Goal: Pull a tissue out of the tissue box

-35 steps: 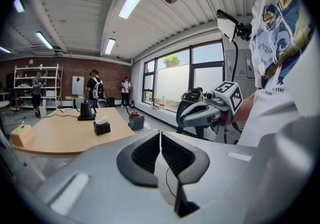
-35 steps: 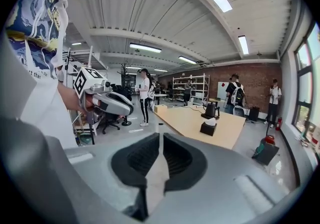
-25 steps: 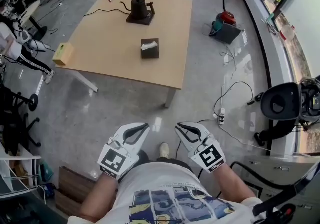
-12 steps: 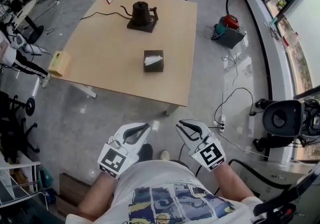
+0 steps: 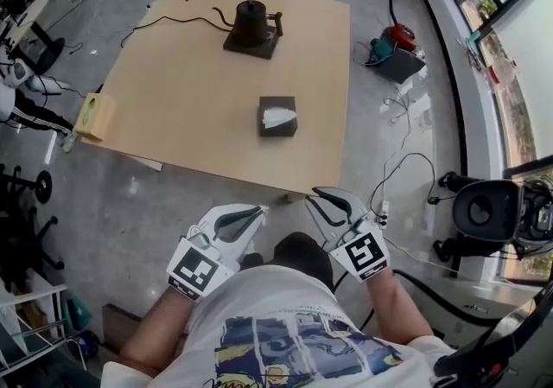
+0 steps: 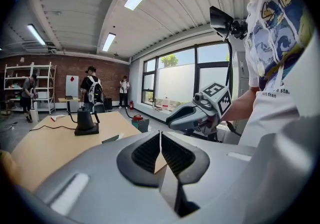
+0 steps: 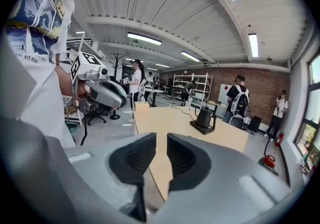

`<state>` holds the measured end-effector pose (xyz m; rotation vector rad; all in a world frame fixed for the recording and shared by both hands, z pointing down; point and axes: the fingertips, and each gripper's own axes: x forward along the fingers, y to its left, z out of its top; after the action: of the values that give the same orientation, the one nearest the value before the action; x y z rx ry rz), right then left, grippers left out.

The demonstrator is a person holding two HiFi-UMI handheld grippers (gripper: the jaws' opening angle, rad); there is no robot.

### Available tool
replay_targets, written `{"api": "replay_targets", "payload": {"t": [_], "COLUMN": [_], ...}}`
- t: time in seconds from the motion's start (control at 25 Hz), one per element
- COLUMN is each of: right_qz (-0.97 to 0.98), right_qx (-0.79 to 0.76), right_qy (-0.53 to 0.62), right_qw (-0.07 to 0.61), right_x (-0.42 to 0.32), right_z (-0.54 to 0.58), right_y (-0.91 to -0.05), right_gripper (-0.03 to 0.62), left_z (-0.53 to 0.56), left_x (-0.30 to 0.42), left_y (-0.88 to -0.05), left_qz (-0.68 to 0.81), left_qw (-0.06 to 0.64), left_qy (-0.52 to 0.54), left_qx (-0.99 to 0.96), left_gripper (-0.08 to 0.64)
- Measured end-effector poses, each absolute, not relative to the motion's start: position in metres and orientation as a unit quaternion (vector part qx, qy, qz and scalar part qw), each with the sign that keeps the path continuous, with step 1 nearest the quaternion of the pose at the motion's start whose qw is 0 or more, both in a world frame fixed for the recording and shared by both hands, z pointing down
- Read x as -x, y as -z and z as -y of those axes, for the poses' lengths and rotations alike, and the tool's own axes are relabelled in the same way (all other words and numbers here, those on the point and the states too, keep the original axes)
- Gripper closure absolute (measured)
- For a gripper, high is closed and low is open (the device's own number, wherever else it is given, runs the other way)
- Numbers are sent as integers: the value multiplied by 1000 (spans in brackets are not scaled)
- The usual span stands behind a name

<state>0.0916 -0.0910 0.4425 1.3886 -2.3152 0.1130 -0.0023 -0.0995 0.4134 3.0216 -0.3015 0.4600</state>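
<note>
One yellow box (image 5: 93, 115) at the left edge of the one table (image 5: 190, 92); two grippers, both short of the table's near edge and well apart from the tissue box; left gripper (image 5: 257, 212): jaws closed together, nothing between them; one kettle (image 5: 251, 23) on its base toward the far side; one tissue box (image 5: 290, 129), dark, right of table centre, one white tissue (image 5: 278, 114) standing out of its top; right gripper (image 5: 313, 196): jaws have just been opening, now a narrow gap, nothing between them.
</note>
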Motion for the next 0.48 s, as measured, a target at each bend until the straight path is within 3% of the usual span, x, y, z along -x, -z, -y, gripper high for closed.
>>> {"api": "replay_targets", "payload": {"t": [0.48], "right_qz": [853], "right_qx": [-417], "right_qy": [14], "right_qw": [314], "right_x": [-140], "right_z": [194], "right_y": [-483], "right_gripper": [476], "left_z": [151], "left_x": [-13], "left_y": [-412], "left_qz": [163], "left_qw": [63], "left_qy": [-152], "left_qx": [-973], "left_gripper": [554]}}
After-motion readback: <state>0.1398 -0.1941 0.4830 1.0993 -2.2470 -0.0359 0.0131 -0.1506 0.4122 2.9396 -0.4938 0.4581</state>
